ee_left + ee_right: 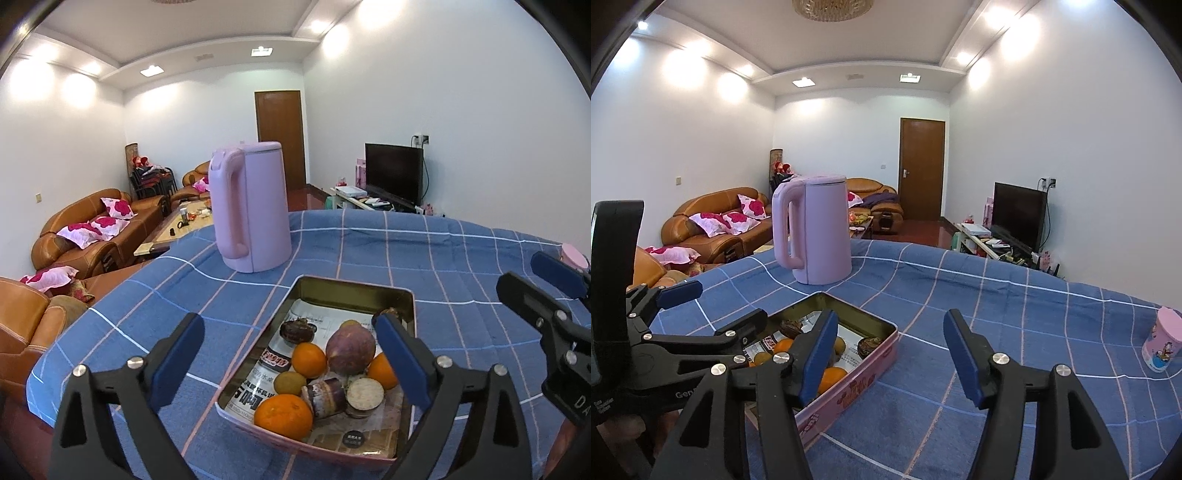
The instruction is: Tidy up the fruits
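The left hand-held gripper (291, 360) is hanging spread wide and holding nothing above the pink tin (258, 369) of oranges (309, 360) and purple tubers (351, 350) just ahead on the blue-checked worktop (443, 266), while the right hand-held gripper (890, 354) is standing partly spread, empty, beside the tin's right wall.

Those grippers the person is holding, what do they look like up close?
Each is a black plastic clamp with two long fingers tipped by flat dark-blue pads. Silver round screws mark the joints. The left gripper and right gripper look alike. White lettering is printed on the black bodies, only partly readable. No sleeves or cables show.
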### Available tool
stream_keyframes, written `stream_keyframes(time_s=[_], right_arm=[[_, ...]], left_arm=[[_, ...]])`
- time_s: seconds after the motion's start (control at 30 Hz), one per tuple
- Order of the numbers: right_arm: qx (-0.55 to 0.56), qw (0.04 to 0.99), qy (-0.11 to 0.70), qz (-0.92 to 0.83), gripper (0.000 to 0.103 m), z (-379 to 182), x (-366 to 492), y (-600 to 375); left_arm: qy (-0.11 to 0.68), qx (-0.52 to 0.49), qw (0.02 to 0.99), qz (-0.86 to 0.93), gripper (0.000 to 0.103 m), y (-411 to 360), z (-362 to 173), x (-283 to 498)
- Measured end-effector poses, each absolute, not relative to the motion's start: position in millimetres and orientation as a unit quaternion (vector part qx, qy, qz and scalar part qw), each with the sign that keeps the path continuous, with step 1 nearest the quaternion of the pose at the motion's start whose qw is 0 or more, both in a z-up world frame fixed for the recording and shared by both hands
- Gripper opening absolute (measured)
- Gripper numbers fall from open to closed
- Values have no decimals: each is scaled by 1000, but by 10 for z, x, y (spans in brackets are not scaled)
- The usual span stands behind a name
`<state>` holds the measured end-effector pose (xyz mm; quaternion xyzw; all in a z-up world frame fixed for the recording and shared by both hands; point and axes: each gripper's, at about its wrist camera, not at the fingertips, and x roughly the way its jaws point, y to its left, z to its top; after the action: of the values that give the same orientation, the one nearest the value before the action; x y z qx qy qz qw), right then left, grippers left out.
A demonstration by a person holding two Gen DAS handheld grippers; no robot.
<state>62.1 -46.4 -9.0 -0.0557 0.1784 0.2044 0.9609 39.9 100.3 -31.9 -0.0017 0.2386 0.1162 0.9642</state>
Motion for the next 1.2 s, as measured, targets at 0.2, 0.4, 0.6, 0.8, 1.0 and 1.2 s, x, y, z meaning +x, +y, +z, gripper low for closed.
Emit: stream_keyframes(time_s=[0.2, 0.4, 0.6, 0.8, 1.0, 1.2], right_arm=[[-54, 962, 175, 204, 62, -75, 584, -470], [-54, 963, 171, 204, 62, -62, 559, -474], [-52, 964, 169, 200, 63, -55, 544, -502], [-50, 965, 167, 198, 63, -48, 530, -528], [-49, 966, 163, 196, 63, -19, 498, -563], [-45, 968, 157, 191, 63, 9, 468, -622]], left_arm=[[233, 1, 966, 114, 97, 987, -283, 367], [231, 4, 966, 114, 98, 950, -278, 353], [231, 6, 966, 113, 99, 933, -282, 356], [231, 8, 966, 111, 99, 911, -283, 356], [227, 10, 968, 110, 103, 889, -252, 337], [215, 11, 971, 103, 103, 868, -186, 278]])
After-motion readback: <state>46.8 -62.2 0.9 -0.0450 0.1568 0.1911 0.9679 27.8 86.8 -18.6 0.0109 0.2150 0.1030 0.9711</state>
